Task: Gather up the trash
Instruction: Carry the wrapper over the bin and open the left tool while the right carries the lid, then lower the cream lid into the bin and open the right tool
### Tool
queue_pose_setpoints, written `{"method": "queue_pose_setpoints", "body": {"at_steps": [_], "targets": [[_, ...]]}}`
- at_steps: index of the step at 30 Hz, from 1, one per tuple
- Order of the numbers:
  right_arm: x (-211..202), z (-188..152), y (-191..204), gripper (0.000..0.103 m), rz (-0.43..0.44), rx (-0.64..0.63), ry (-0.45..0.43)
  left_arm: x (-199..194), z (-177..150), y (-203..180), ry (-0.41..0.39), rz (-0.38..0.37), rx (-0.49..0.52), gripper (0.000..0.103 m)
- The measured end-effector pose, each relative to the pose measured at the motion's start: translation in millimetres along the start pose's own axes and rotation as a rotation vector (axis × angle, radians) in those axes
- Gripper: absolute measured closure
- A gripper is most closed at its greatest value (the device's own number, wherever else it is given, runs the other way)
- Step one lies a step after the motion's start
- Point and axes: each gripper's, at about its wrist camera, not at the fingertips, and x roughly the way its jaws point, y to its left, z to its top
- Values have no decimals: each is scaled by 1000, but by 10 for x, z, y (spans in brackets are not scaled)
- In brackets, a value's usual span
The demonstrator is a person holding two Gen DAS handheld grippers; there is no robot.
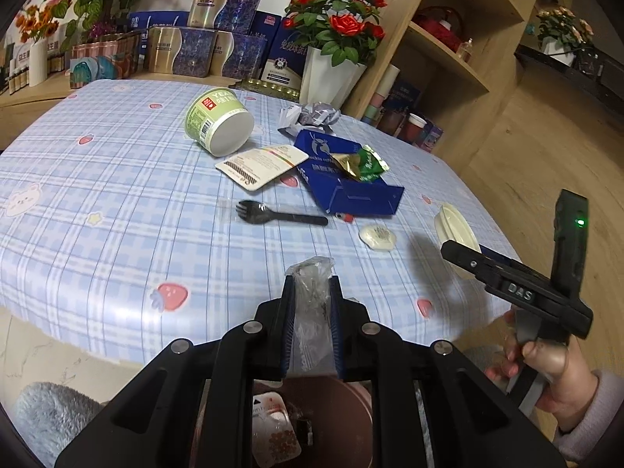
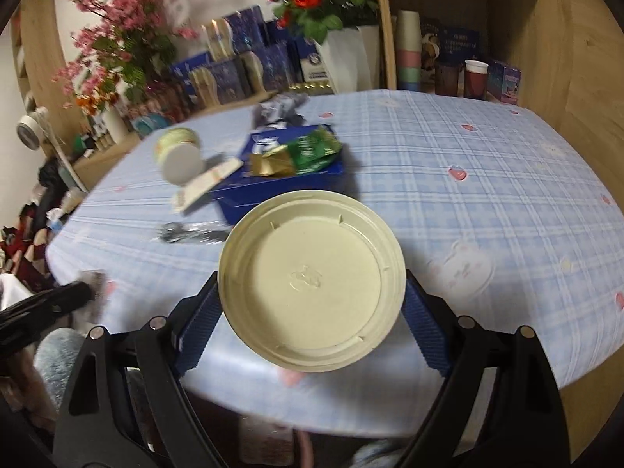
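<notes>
Trash lies scattered over my checked surface [image 1: 97, 195], and part of it is already in my grip. My left gripper [image 1: 311, 296] has its jaws narrowed on a crumpled clear wrapper [image 1: 312, 273], held over the near edge of the surface, above a brown bin [image 1: 351, 409] that already holds a white packet. My right gripper [image 2: 312, 300] has its jaws set wide, with a cream round lid [image 2: 312, 280] between the blue pads, both of which meet its rim. On the surface itself: a green paper cup [image 1: 218, 121] on its side, a white sachet [image 1: 261, 165] just beside it, a flattened blue box [image 1: 347, 179] carrying a green-and-gold foil wrapper [image 1: 360, 163], and crumpled paper [image 1: 312, 115] behind that. A black plastic fork [image 1: 280, 213] lies in front of the sachet. A small white seal [image 1: 377, 237] rests near the right edge.
</notes>
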Motion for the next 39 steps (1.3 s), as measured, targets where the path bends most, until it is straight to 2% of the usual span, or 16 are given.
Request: {"method": "queue_pose_setpoints", "body": {"at_steps": [9,14,21,26,30,31,33,35,39], "targets": [[-334,-511,392,17,13,-39,-41,-187,-408,2,64,-28,64,87],[-321,-738,421,17,1,-49,-15,-125,-636,35,120,-20,76,87],[-300,-780,508,17,9,-104,-18,130,-824,65,234,-33,53,87],[-294,-778,520,17,20,-110,-20,317,-904,20,311,-89,48,86],[-288,-778,495,17,20,-106,-17,419,-931,-18,328,-130,47,83],[-290,-775,477,17,19,-100,-18,437,-928,-25,328,-129,48,81],[-296,-774,454,17,18,-92,-20,445,-923,-18,324,-138,39,69],[-296,-771,426,17,18,-82,-20,433,-903,0,312,-138,34,48],[-299,-777,433,17,21,-84,-21,372,-863,36,272,-129,8,30]]}}
